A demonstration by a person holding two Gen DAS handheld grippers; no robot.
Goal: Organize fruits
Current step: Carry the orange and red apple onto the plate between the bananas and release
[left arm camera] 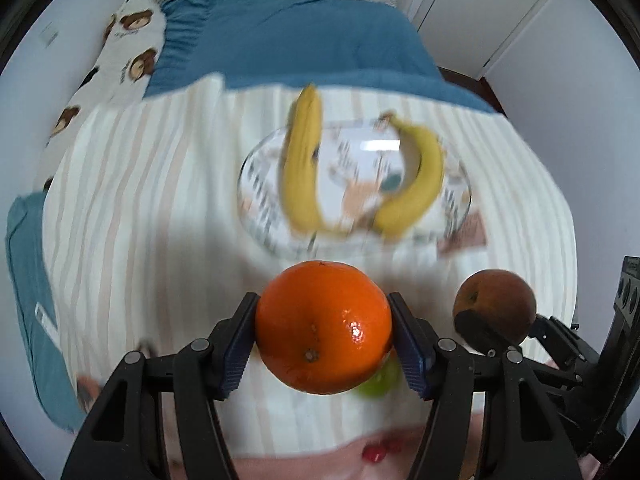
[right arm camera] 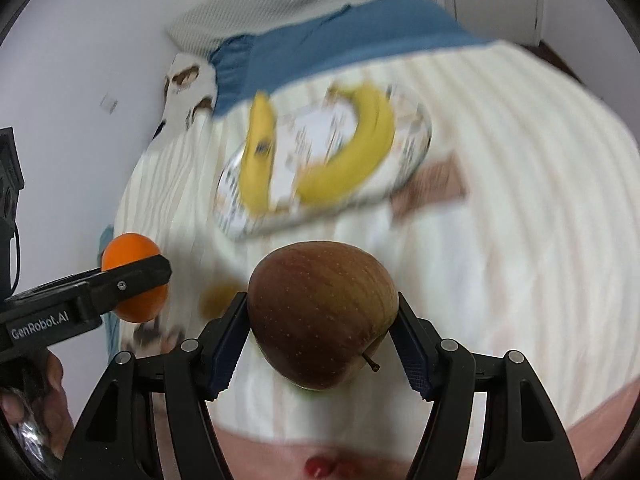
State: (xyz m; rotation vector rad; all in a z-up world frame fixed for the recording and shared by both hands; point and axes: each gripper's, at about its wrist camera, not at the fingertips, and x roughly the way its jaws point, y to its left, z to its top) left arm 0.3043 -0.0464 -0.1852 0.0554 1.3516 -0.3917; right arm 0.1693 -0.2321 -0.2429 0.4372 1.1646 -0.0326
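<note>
With my left gripper (left arm camera: 323, 334) pinching the orange (left arm camera: 323, 326) and my right gripper (right arm camera: 322, 330) pinching the red apple (right arm camera: 322, 320) above the striped cloth (left arm camera: 160, 200), I judged it best to lower both into the glass plate (left arm camera: 256, 168) between the two bananas (left arm camera: 304, 160).

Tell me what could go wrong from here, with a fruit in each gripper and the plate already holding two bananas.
1. The left gripper pinches the round orange only at its sides, so it could slip or roll out on the way.
2. The two bananas cover much of the plate; fruit set on them may roll off onto the striped cloth.
3. The right gripper with the apple is close beside the left, so they might collide above the plate.
</note>
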